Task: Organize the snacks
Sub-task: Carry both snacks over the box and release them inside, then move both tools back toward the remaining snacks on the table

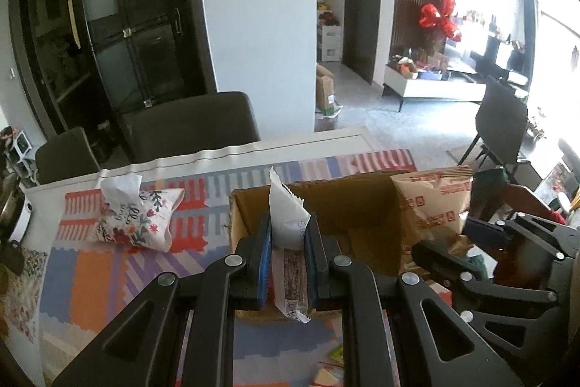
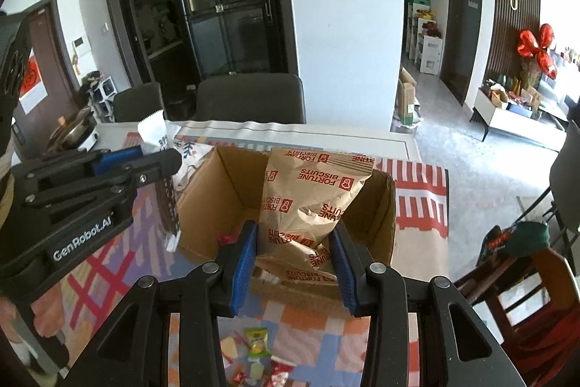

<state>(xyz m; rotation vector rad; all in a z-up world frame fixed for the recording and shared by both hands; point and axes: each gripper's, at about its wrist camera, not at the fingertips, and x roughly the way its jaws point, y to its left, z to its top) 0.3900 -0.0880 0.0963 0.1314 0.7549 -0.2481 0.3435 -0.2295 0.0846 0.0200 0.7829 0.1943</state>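
The left gripper's (image 1: pixel 288 258) fingers (image 1: pixel 262 263) are closed on a slim white snack bar (image 1: pixel 290 242), which stands upright between the blue pads with its crimped top poking above them, just at the near left wall of an open cardboard box (image 1: pixel 348 194). The right gripper's (image 2: pixel 295 260) fingers (image 2: pixel 243 263) press on both sides of a tan Fortune Biscuits bag (image 2: pixel 311 202), held upright over the box's near edge, its upper part leaning toward the far right corner. Whether the bag's bottom touches the box floor cannot be told from here. Something small and red (image 2: pixel 226 239) lies inside the box, too blurred to name.

The box sits on a desk covered by a striped, patchwork-coloured cloth (image 1: pixel 101 278). To the left of the box lies a floral tissue pouch (image 1: pixel 139 220) with a tissue sticking out. Near the bottom of the right wrist view, small wrapped snacks (image 2: pixel 257 345) lie loose on the cloth, near side of the box. Dark chairs (image 1: pixel 192 124) stand at the desk's far edge.
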